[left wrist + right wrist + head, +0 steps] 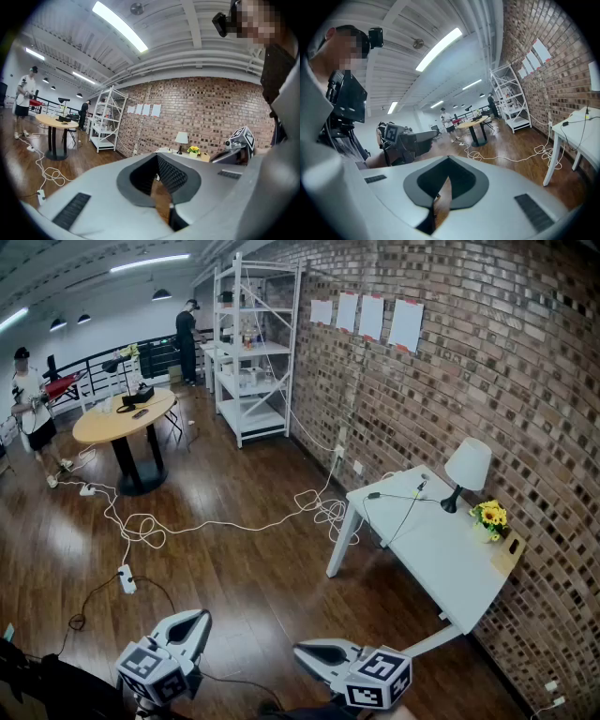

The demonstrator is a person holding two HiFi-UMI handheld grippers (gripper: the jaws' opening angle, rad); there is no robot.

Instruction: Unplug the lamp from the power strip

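Low in front of me, over the dark wooden floor [281,568], I hold my left gripper [200,617] and my right gripper [300,651] roughly level, and on both the fingers are closed together with nothing between them. Well apart from them, on the white rectangular worktop [441,563] against the red brick wall [525,381], stands the small table lamp with a white shade and a black stem [467,465], upright near the far end, a pot of yellow flowers [489,517] just beside it. A thin black cord [408,497] runs from the lamp's foot across the worktop toward its far left corner, but where it ends is too small for me to tell. One white power strip [126,578] lies on the floor off to my left, on a long white cable [216,524] that loops toward the wall; whether the lamp feeds from that one I cannot say. By my reckoning nothing of the task is done yet: I am nowhere near plug or strip, and what is left is to find the strip, reach it, open a pair of fingers, take the plug and pull it free.
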